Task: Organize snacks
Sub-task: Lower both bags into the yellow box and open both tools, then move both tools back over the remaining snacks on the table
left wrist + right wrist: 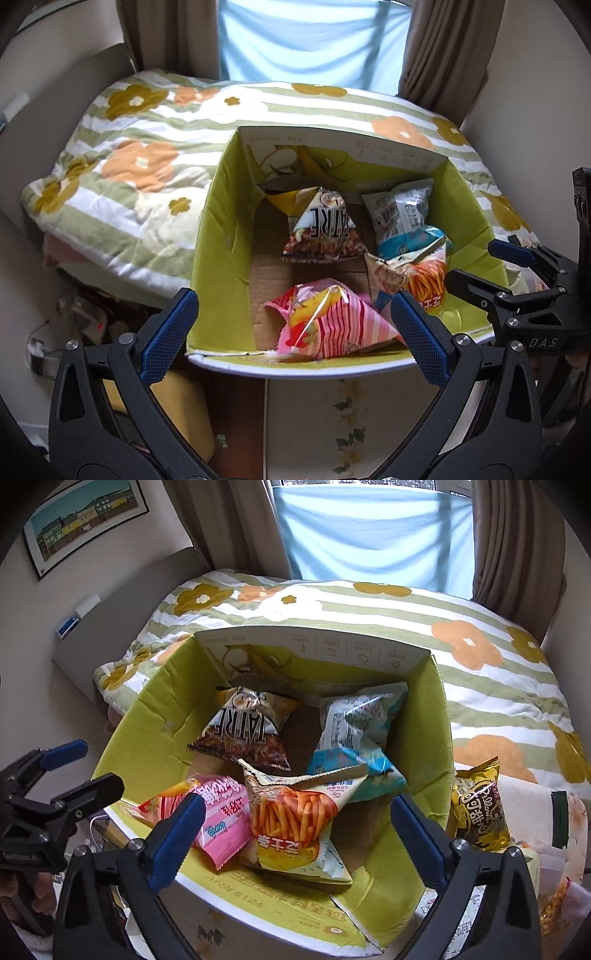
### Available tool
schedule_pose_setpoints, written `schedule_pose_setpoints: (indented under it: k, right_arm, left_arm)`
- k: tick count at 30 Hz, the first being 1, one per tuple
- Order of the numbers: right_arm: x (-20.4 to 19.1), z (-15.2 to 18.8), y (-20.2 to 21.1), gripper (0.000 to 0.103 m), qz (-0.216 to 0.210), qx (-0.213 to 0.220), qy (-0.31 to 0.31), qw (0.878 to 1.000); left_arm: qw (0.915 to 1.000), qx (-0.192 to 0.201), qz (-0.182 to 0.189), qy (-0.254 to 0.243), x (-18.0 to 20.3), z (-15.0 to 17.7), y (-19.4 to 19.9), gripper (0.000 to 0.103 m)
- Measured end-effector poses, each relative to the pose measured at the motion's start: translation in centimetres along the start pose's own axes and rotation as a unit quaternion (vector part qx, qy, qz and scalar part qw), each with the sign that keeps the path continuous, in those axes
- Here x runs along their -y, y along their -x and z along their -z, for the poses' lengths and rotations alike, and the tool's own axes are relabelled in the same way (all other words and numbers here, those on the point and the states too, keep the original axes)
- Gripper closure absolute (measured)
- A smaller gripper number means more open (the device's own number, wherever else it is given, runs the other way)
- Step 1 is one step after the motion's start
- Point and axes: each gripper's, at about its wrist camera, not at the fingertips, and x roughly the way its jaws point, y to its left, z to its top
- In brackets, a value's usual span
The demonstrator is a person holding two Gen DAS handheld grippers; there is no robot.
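On a floral quilt (122, 155), snack box (221, 229), curtained window (314, 40), both grippers' fingers (168, 332) released.

A: Kind of place?
B: A home, a bedroom. Far side: window (373, 528) behind a pale blue sheer, brown curtains (517, 542) hanging left and right of it.

A: Furnishings?
B: One bed under a quilt (122, 155) with green and white stripes and big orange and mustard flowers. Framed picture (85, 520) of buildings on the cream wall, far left.

A: Anything else domestic?
B: An open cardboard box (122, 738) of snack bags set near the bed, one gold snack bag (478, 805) lying beside it on the right, household clutter on the floor (85, 317) at lower left.
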Motion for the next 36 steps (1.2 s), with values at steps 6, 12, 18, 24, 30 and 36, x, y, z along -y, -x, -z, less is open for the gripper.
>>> schedule_pose_setpoints:
  k: [6, 12, 18, 24, 30, 36]
  right_arm:
    - [0.0, 0.2, 0.6, 0.003, -0.010, 0.001, -0.011, 1.000]
    - [-0.2, 0.8, 1.8, 0.003, 0.001, 0.010, -0.025, 1.000]
    - [0.7, 1.6, 3.6, 0.003, 0.007, 0.028, -0.054, 0.998]
    - [2.8, 2.9, 6.8, 0.002, 0.014, 0.060, -0.063, 0.996]
    - [6.9, 5.1, 10.0, 0.002, 0.034, 0.075, -0.073, 0.994]
    - [12.5, 8.0, 13.8, 0.002, 0.036, 0.086, -0.061, 0.994]
  left_arm:
    - [1.0000, 0.002, 0.002, 0.001, 0.0, 0.3, 0.3, 0.000]
    - [0.9999, 0.003, 0.015, 0.006, 0.2, -0.2, 1.0, 0.000]
    - [0.9988, 0.014, 0.046, -0.005, 2.2, -1.2, 2.1, 0.000]
    - [0.9974, 0.024, 0.064, -0.023, 5.6, -1.2, 3.0, 0.000]
    - [0.9965, 0.028, 0.069, -0.039, 11.2, -0.2, 3.9, 0.000]
    - [0.9961, 0.018, 0.081, -0.032, 18.4, 1.5, 4.1, 0.000]
